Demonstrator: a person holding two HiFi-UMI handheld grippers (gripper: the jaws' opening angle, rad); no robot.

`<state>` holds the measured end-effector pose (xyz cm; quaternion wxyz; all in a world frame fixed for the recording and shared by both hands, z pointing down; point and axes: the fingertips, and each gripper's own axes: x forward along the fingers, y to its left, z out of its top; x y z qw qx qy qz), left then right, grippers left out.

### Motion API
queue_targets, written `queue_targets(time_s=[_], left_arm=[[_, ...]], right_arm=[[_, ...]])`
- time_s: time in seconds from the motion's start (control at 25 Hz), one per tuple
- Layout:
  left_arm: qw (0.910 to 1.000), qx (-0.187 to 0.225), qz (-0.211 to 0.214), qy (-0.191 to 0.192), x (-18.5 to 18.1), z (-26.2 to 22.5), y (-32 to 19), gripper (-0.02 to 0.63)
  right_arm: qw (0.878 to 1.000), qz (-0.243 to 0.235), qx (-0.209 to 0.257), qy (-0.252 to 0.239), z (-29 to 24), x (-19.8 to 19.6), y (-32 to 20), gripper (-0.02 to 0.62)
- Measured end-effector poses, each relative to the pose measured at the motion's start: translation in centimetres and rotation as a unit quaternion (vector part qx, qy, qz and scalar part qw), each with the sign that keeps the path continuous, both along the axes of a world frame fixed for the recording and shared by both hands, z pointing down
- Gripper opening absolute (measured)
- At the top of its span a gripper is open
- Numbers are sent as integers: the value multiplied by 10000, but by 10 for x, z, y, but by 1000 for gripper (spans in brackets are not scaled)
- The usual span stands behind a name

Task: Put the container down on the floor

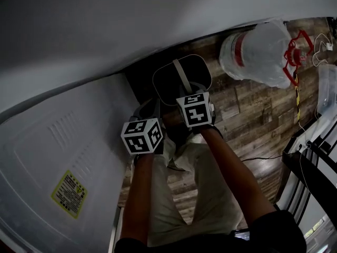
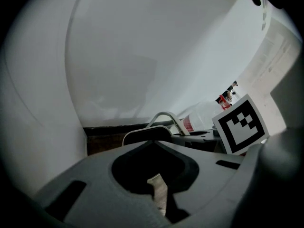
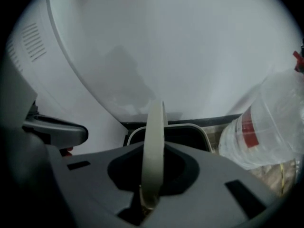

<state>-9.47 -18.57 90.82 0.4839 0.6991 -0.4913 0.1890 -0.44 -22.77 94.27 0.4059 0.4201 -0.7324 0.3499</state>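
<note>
A dark container (image 1: 168,86) with a pale rim stands in a tight corner. The white wall (image 1: 105,25) closes it in at 12 o'clock, and a white appliance (image 1: 47,157) does so at 9 o'clock. The only open room is the wood-plank floor (image 1: 247,109) toward 3 and 6 o'clock. No view shows whether its base touches the planks.

Its pale handle (image 1: 181,75) stands upright, and the right gripper (image 1: 189,95) is clenched on that strap. The right gripper view shows the handle (image 3: 154,141) running straight down between the jaws of the gripper (image 3: 152,194).

The left gripper (image 1: 150,114) hangs just beside it at 8 o'clock. Its own view shows the jaws drawn nearly together on nothing, with a sliver of floor showing past the gripper (image 2: 159,194).

A large clear water bottle (image 1: 258,49) with a red band lies at 2 o'clock, near the container but apart from it. A red carrier (image 1: 297,49) lies against the bottle's far end.

A dark rack (image 1: 310,162) and a thin cable (image 1: 263,158) edge the floor at 4 o'clock.

A yellow warning label (image 1: 69,193) on the appliance carries print too small to read. Black-and-white square markers cover both gripper cubes.

Both bare forearms reach down from 6 o'clock, side by side over khaki trousers (image 1: 205,194).
</note>
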Motion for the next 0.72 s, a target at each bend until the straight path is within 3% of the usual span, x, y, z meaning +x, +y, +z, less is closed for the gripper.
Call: queue_targets(time_s=[0.32, 0.72], left_arm=[[9999, -31, 34, -93, -5, 34, -13, 14], [9998, 23, 176, -96, 0, 33, -15, 14]], right_arm=[[9995, -17, 259, -152, 13, -10, -18, 34], [9993, 81, 300, -190, 13, -7, -18, 34]])
